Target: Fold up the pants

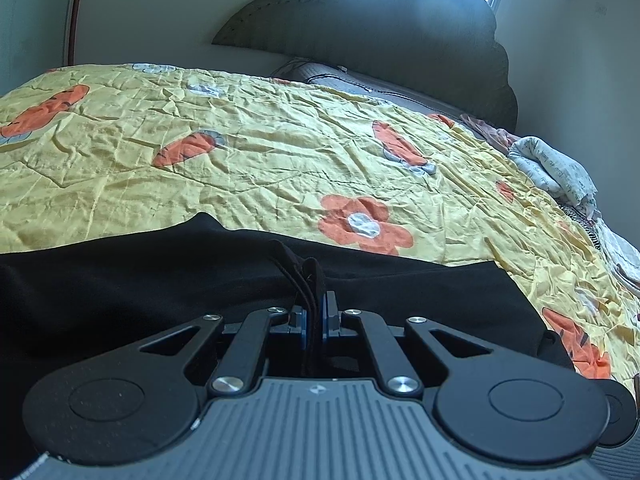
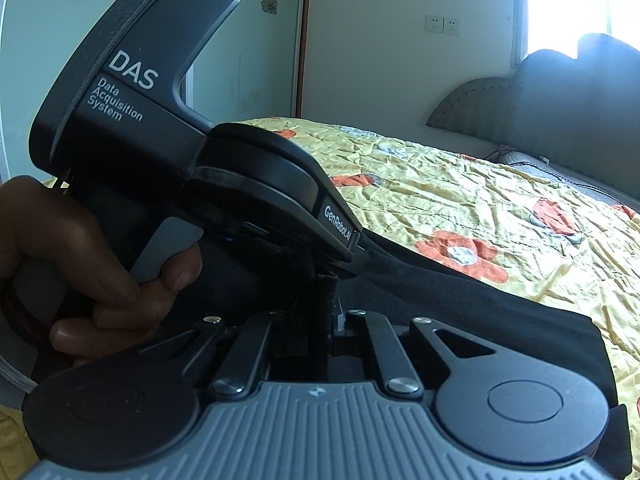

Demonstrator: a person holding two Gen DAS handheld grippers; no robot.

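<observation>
Window (image 2: 576, 4) glare, dim foreground, fisheye edges

Left wrist view: camera sits just behind left gripper (image 1: 314, 312), looks forward and slightly down across black pants (image 1: 120, 288) toward yellow flowered bedspread (image 1: 260, 152) and dark headboard (image 1: 380, 28); very near cloth. Right wrist view: camera behind right gripper (image 2: 332, 316), same low angle, left gripper body close at left. Shared: pants, bedspread, headboard
</observation>
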